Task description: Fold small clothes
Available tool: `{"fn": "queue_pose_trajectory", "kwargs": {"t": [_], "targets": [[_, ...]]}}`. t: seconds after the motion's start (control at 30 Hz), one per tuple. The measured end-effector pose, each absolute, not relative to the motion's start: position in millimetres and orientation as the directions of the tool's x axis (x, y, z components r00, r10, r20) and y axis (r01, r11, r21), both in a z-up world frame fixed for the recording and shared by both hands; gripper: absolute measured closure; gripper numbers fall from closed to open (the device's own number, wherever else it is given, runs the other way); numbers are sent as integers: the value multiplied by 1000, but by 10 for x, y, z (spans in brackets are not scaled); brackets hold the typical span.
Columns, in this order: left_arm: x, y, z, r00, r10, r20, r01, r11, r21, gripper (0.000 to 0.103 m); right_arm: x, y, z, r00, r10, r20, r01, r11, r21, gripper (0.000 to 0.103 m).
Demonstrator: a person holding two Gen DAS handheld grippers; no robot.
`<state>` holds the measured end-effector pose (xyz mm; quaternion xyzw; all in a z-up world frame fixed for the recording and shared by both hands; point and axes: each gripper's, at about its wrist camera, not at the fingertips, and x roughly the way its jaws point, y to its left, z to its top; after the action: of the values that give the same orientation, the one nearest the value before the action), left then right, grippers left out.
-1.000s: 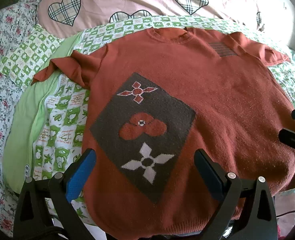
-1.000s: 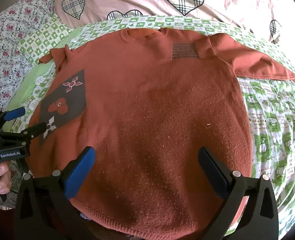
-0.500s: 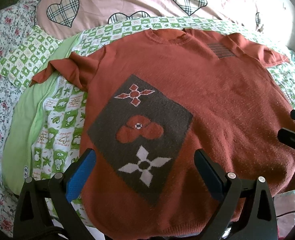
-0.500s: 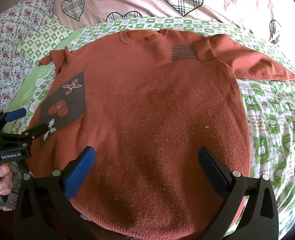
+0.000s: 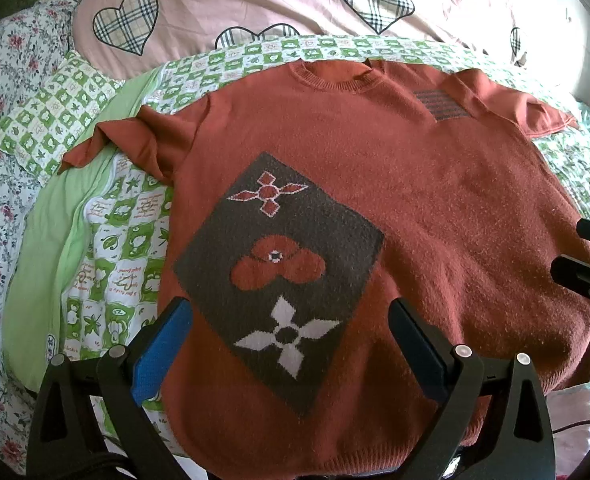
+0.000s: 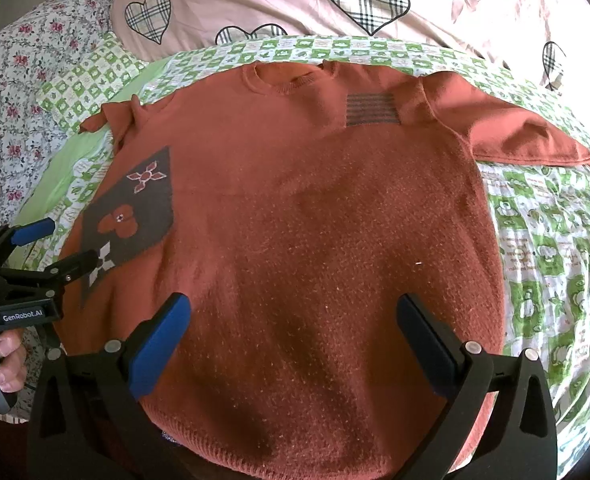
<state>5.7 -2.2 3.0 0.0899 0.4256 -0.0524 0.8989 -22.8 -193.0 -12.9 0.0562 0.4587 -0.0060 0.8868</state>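
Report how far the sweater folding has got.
Done: the rust sweater lies spread flat, front up, on the green checked quilt. In hand: nothing; left gripper and right gripper are open above its hem. Left: every fold; both sleeves lie out to the sides.

Lighting: bright daylight, entering from the far right corner of the bed. Glare: pink heart-print cover (image 5: pixel 255 4) washed out to white at upper right, both views. Shadows: soft, dark patches on the sweater (image 6: pixel 295 240) near its hem. Focus: sharp centrally. Distortion: strong fisheye curvature; black vignette at corners.
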Motion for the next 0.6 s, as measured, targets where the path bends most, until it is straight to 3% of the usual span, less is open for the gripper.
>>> {"fn": "queue_pose_trajectory", "kwargs": {"t": [0.6], "targets": [[248, -34, 1, 612, 19, -791, 185, 968, 167, 3, -94, -2119, -131, 552, 63, -832, 87, 987, 133, 0]]}}
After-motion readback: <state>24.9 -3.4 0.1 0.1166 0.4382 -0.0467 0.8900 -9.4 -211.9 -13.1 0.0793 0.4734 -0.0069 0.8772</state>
